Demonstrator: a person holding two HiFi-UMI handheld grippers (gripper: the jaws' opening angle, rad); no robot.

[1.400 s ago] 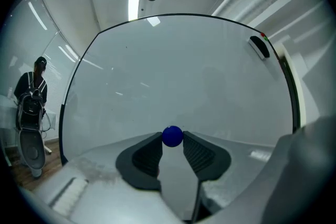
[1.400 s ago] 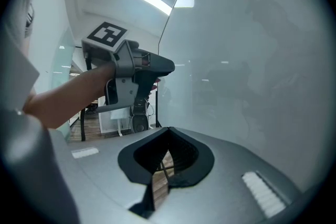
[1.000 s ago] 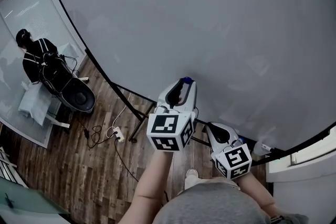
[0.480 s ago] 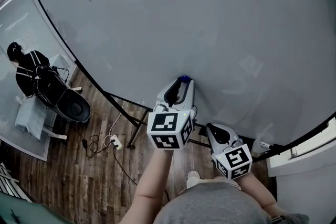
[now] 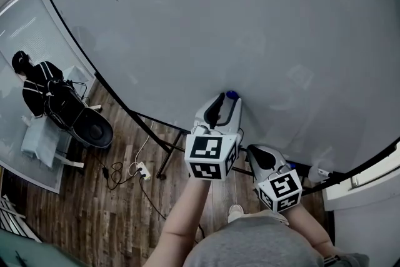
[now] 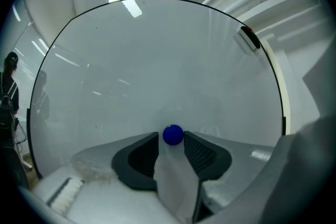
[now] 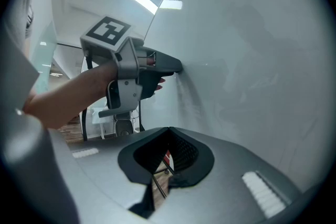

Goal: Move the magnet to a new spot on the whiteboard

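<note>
Nearest in the head view, a grey-clad torso (image 5: 262, 246) is seen, with a bare left forearm (image 5: 182, 219) stretched out from it. The right hand-held gripper (image 5: 252, 151) is held low, by the lower edge of the whiteboard (image 5: 250, 22), below and to the right of its partner. In the right gripper view its jaws are seen clenched, tips together, with nothing caught between them.

A little further out, the left hand-held gripper (image 5: 229, 100) is brought right up to the board's surface. Its jaws have just been opening and are now released. The blue magnet (image 6: 173, 135) is seen sitting between the two tips, with a sliver of gap shown on the left pad's side and the right pad just beside it. The magnet is stuck on the whiteboard, close to the lower edge; the rest of the board is seen as a plain grey-white sheet.

Beyond the board's lower edge, a black stand leg (image 5: 164, 156) is planted on the wooden floor (image 5: 94, 209), and a white power strip (image 5: 143, 166) with a dark cable is laid near it. Furthest off, at the far left beside a glass partition (image 5: 25, 15), a person in dark clothing (image 5: 34, 78) is glimpsed next to some black equipment
</note>
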